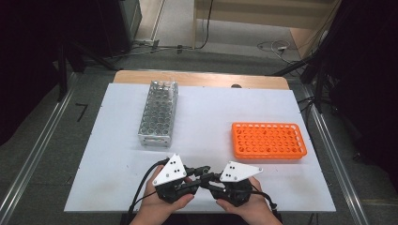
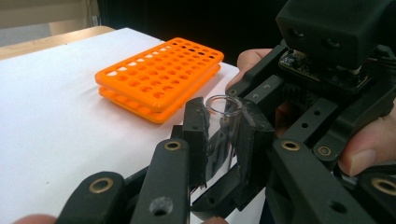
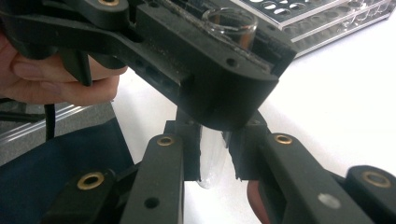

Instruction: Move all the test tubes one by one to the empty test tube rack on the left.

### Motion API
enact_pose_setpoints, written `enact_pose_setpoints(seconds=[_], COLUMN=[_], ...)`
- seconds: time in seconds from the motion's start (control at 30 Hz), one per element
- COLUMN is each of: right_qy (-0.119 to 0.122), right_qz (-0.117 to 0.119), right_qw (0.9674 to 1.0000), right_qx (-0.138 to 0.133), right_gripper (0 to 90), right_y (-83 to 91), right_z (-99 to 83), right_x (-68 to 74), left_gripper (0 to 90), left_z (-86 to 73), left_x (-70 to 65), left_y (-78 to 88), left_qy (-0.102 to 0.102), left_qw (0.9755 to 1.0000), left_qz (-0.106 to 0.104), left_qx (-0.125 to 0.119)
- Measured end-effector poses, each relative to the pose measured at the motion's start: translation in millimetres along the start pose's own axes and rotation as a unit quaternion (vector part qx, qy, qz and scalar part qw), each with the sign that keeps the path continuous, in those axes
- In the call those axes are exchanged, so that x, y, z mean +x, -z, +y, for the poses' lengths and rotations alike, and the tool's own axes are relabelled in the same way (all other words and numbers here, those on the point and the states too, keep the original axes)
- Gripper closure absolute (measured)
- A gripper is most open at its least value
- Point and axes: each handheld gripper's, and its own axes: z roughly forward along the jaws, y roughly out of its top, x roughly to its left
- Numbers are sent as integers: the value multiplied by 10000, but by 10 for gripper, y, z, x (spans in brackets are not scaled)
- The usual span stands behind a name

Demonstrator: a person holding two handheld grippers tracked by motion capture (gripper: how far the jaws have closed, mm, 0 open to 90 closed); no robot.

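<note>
A clear glass test tube stands upright between my two grippers at the table's front middle. My left gripper is shut on it, jaws pressed to both sides just below the open mouth. My right gripper faces the left one and is shut on the tube's rounded lower end. In the high view the left gripper and right gripper meet tip to tip, each in a hand. An empty orange tube rack lies to the right. A metal tube rack stands at the back left.
A white sheet covers the table, whose wooden far edge shows behind it. Grey floor, metal rails and cables surround the table. The orange rack lies beyond the left gripper's jaws, and the metal rack beyond the right's.
</note>
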Motion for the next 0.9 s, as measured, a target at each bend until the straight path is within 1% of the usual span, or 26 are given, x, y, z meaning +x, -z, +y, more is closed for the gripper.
enact_pose_setpoints(seconds=[0.13, 0.23, 0.27, 0.37, 0.4, 0.43, 0.5, 0.53, 0.63, 0.67, 0.7, 0.77, 0.8, 0.87, 0.9], right_qy=[16, 31, 32, 8, -24, -46, -93, -98, -323, -397, -448, -540, -572, -565, -562], right_qz=[-33, -64, -55, 46, 133, 154, 114, 104, 11, -20, -63, -148, -197, -218, -255], right_qw=[10000, 10000, 10000, 10000, 9999, 9999, 9999, 9999, 9995, 9992, 9989, 9983, 9981, 9981, 9980], right_qx=[9, 13, 11, 26, 13, -15, -27, -51, -70, -89, -97, -147, -154, -129, -161], right_gripper=[736, 730, 714, 627, 583, 532, 429, 400, 317, 289, 268, 193, 165, 76, 72], right_y=[2, 15, 23, 42, 53, 65, 92, 105, 159, 187, 218, 283, 315, 387, 426], right_z=[0, -4, -5, -13, -19, -25, -37, -43, -62, -68, -73, -86, -92, -118, -138], right_x=[3, 4, -1, -33, -47, -60, -88, -108, -194, -227, -257, -312, -339, -389, -415], left_gripper=[754, 755, 755, 755, 755, 755, 755, 755, 755, 755, 756, 755, 755, 755, 755], left_z=[0, 3, 6, 24, 31, 36, 41, 40, 41, 46, 51, 73, 85, 113, 128], left_x=[-1, 7, 13, 36, 52, 65, 93, 109, 156, 173, 186, 218, 236, 276, 297], left_y=[1, 6, 12, 38, 50, 63, 89, 100, 132, 142, 149, 168, 175, 196, 205], left_qy=[-7, 62, 59, 99, 116, 140, 148, 152, 151, 182, 201, 204, 192, 189, 210], left_qw=[10000, 10000, 10000, 9999, 9998, 9997, 9996, 9995, 9992, 9991, 9989, 9986, 9986, 9983, 9980], left_qz=[8, 6, 15, 66, 85, 109, 179, 204, 316, 334, 355, 413, 433, 490, 521], left_qx=[-3, -42, -45, -100, -124, -152, -186, -187, -187, -194, -221, -243, -255, -272, -296])
